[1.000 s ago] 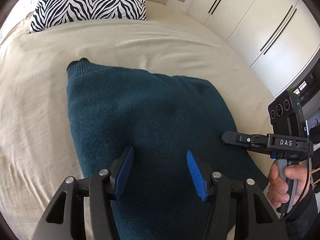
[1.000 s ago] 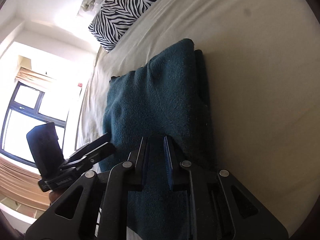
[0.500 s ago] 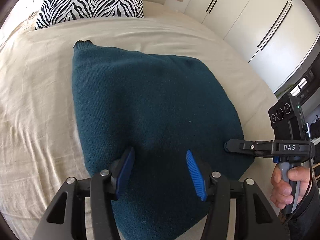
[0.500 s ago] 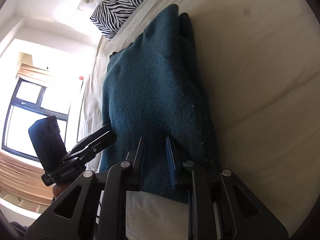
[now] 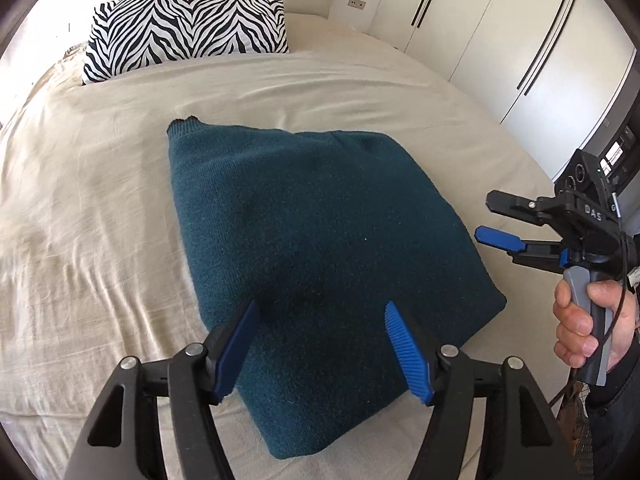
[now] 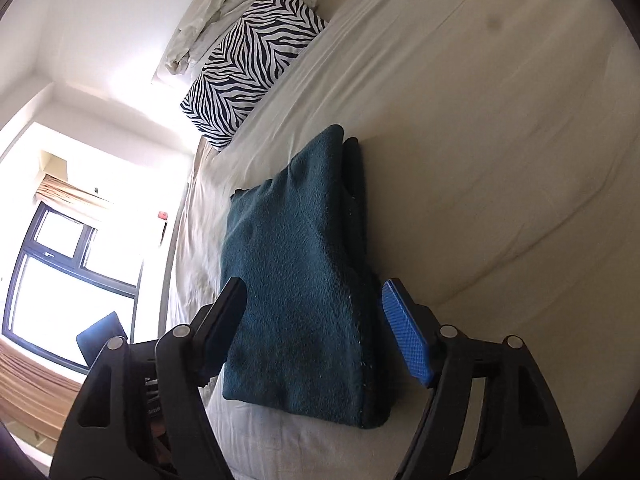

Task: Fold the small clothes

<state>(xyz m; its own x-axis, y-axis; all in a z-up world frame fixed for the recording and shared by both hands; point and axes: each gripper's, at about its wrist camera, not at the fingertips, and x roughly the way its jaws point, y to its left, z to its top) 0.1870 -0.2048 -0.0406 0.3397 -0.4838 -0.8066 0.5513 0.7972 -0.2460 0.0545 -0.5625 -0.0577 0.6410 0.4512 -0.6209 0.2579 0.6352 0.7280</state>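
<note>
Teal knit sweater (image 5: 320,248) lies folded flat on beige bedsheet (image 5: 80,240), below zebra pillow (image 5: 188,24). Left gripper (image 5: 320,344) spread wide above near edge, holding nothing. Right gripper (image 6: 312,328) likewise wide apart, empty, beside sweater's right side.

My left tongs (image 5: 320,344) point forward and slightly down, jaws spread wide with nothing between the blue pads (image 5: 408,354); the black arms of the tool fill the bottom of the left wrist view. My right tongs (image 5: 494,220) sit off to my right, seen side-on in that view, aimed leftward, jaws parted with one blue pad showing on the lower finger. My right hand (image 5: 580,320) wraps around the grey handle below them, fingers curled and thumb on the near side, a dark sleeve at the wrist. In the right wrist view, my right tongs (image 6: 314,312) gape wide, gripping nothing.
</note>
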